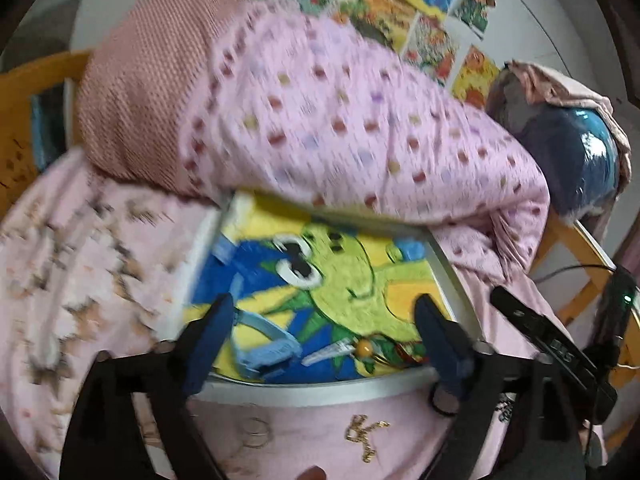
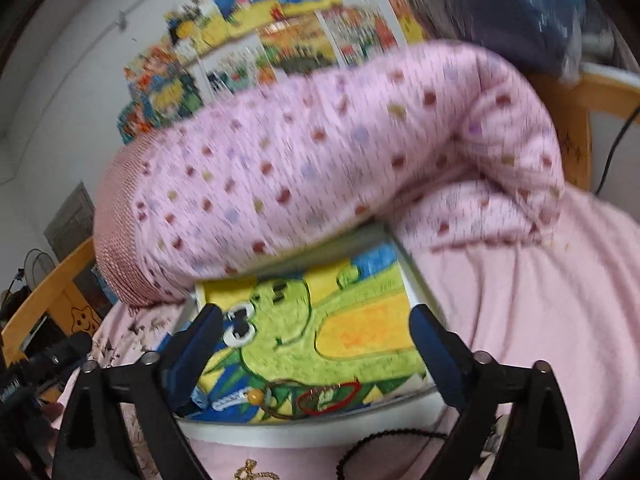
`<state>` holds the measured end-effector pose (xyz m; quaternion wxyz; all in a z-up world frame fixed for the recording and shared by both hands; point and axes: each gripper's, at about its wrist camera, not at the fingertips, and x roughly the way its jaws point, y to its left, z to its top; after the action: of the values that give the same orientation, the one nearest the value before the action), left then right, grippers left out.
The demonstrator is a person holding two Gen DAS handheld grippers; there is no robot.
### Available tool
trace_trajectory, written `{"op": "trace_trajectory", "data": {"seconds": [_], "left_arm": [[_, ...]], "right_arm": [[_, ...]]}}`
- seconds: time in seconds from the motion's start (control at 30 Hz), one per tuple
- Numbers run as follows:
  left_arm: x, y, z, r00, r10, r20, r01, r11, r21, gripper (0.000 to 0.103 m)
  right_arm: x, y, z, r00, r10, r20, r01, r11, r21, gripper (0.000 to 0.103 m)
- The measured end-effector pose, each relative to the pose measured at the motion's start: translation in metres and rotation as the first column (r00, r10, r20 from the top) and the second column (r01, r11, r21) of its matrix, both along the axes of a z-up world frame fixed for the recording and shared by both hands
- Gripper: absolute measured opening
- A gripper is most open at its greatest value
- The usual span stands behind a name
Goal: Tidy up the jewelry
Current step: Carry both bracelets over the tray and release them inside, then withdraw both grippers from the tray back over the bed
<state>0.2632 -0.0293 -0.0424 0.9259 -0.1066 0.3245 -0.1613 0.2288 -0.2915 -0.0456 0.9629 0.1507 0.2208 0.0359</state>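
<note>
A white-framed picture (image 1: 320, 394) of a green cartoon creature lies flat on the pink bed as a tray. On it lie a light blue hair clip (image 1: 266, 346), a white clip with an orange bead (image 1: 340, 349) and a red bracelet (image 2: 330, 396). A gold chain (image 1: 366, 436) and thin rings (image 1: 254, 432) lie on the sheet in front of the frame. A black bead bracelet (image 2: 384, 442) lies near the right gripper. My left gripper (image 1: 326, 334) and my right gripper (image 2: 316, 350) are both open and empty, hovering over the frame's near edge (image 2: 312, 434).
A rolled pink dotted quilt (image 1: 340, 120) lies across the frame's far edge. A wooden bed rail (image 1: 576, 248) and a blue bag (image 1: 576, 160) are on the right. Colourful pictures (image 2: 260, 40) cover the wall behind.
</note>
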Motion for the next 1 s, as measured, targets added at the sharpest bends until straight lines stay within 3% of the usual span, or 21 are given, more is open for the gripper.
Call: {"op": "trace_trajectory", "data": {"seconds": [0.2,0.4,0.67,1.0], "left_arm": [[-0.031,0.019,0.023,0.991,0.086,0.107,-0.09,0.995,0.03,0.101],[-0.069,0.031,0.03,0.984,0.111,0.14,-0.124,0.988,0.091,0.101],[-0.119,0.05,0.027,0.986,0.121,0.112,-0.138,0.978,0.159,0.101],[-0.16,0.067,0.02,0.984,0.175,0.03,-0.177,0.958,0.225,0.101]], "right_arm": [[-0.032,0.011,0.024,0.993,0.031,0.116,-0.022,0.997,-0.076,0.103],[-0.068,0.02,0.034,0.985,0.088,0.149,-0.071,0.99,-0.118,0.103],[-0.106,0.033,0.033,0.984,0.155,0.093,-0.143,0.982,-0.123,0.103],[-0.128,0.059,0.015,0.966,0.253,-0.055,-0.258,0.959,-0.117,0.103]]}}
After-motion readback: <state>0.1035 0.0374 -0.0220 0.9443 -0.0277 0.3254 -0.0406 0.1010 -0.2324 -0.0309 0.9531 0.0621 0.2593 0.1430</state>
